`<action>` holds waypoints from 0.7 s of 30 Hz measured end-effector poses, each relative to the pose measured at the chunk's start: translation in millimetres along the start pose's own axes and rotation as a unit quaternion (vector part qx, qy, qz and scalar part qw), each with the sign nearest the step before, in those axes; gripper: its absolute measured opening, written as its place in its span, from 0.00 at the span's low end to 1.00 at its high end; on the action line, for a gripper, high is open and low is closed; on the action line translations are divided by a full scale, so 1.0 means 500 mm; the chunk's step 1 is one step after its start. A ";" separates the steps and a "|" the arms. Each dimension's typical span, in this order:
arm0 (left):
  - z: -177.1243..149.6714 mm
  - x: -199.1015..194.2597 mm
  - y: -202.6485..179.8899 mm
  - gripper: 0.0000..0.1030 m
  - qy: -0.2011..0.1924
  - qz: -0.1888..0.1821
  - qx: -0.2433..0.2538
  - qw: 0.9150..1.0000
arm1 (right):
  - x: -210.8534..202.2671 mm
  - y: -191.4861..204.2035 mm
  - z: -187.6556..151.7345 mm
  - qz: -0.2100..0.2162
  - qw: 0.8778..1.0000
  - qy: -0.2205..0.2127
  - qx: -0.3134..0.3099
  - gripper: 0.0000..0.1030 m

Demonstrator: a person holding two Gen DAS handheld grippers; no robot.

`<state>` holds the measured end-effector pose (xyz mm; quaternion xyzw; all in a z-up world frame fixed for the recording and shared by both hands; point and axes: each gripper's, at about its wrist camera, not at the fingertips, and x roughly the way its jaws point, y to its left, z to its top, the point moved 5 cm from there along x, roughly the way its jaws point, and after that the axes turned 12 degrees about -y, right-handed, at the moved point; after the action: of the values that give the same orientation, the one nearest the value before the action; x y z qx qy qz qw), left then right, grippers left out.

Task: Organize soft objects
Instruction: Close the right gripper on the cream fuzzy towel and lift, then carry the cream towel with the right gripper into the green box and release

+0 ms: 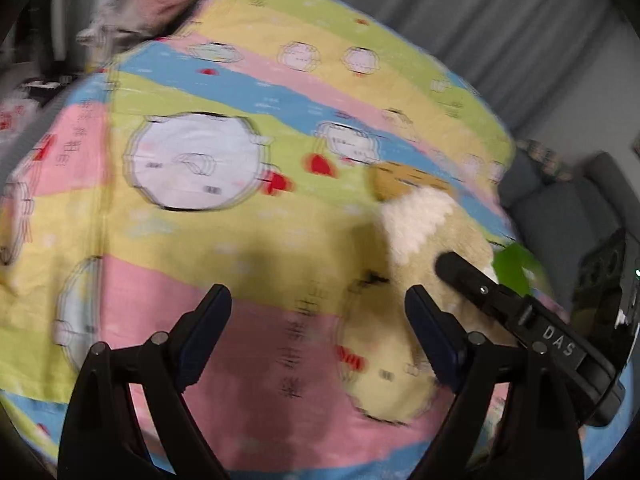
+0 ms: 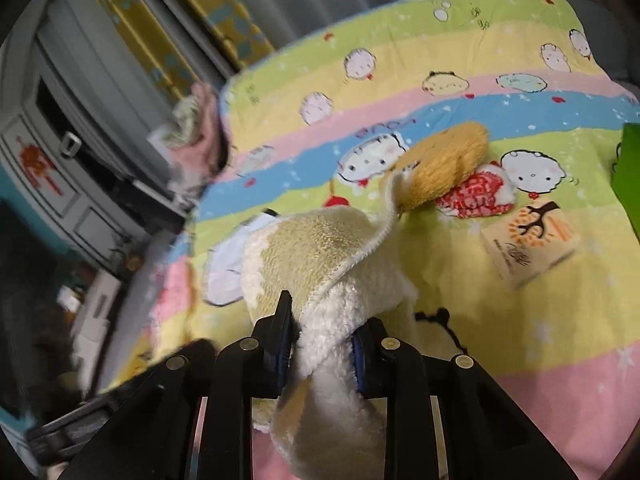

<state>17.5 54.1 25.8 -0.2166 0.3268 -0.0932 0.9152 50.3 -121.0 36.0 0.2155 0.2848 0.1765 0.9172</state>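
Observation:
A cream and white fleece cloth hangs pinched in my right gripper, which is shut on it above the bed. The same cloth shows at the right of the left wrist view, with the right gripper's black finger on it. My left gripper is open and empty, held over the pink stripe of the cartoon-print quilt. A tan plush piece and a red and white patterned cloth lie on the quilt beyond the held cloth.
A small printed box lies on the quilt at the right. A green object is at the right edge. A pink and grey bundle sits at the bed's far corner. A grey cabinet stands left; grey curtains hang behind.

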 end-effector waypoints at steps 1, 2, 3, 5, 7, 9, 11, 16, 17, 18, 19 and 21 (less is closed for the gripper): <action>-0.008 -0.002 -0.023 0.86 0.006 -0.030 0.005 1.000 | -0.022 -0.001 0.004 0.012 1.000 -0.004 0.010 0.25; -0.013 -0.005 -0.043 0.85 0.009 -0.049 0.012 0.999 | -0.041 0.000 0.009 0.021 1.000 -0.009 0.016 0.25; -0.017 -0.008 -0.061 0.84 0.009 -0.064 0.019 0.998 | -0.054 0.000 0.012 0.027 0.999 -0.013 0.019 0.25; -0.024 -0.019 -0.107 0.80 0.004 -0.098 0.036 0.995 | -0.085 -0.001 0.024 0.035 0.999 -0.026 0.019 0.25; -0.023 -0.037 -0.163 0.70 -0.008 -0.139 0.052 0.989 | -0.125 -0.007 0.037 0.032 0.998 -0.045 0.017 0.25; -0.019 -0.052 -0.210 0.64 -0.020 -0.169 0.063 0.983 | -0.164 -0.020 0.053 0.025 0.997 -0.067 0.013 0.25; -0.013 -0.064 -0.268 0.62 -0.035 -0.195 0.078 0.977 | -0.211 -0.042 0.073 0.013 0.995 -0.094 0.016 0.25; -0.026 -0.054 -0.401 0.53 -0.026 -0.246 0.106 0.963 | -0.306 -0.130 0.117 -0.010 0.989 -0.138 0.052 0.25; -0.032 -0.047 -0.430 0.50 -0.021 -0.253 0.112 0.961 | -0.324 -0.151 0.126 -0.023 0.987 -0.147 0.057 0.25; -0.040 -0.038 -0.463 0.48 -0.016 -0.259 0.120 0.958 | -0.340 -0.168 0.132 -0.035 0.986 -0.154 0.061 0.25; -0.046 -0.031 -0.487 0.47 -0.013 -0.264 0.127 0.956 | -0.357 -0.191 0.138 -0.050 0.983 -0.162 0.070 0.25; -0.063 -0.011 -0.547 0.45 0.000 -0.277 0.144 0.950 | -0.390 -0.234 0.148 -0.069 0.977 -0.179 0.090 0.25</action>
<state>-14.5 -197.8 132.0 -0.1649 0.2368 -0.3889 0.8749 -33.1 -328.7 120.3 0.3056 0.1444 0.0451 0.9401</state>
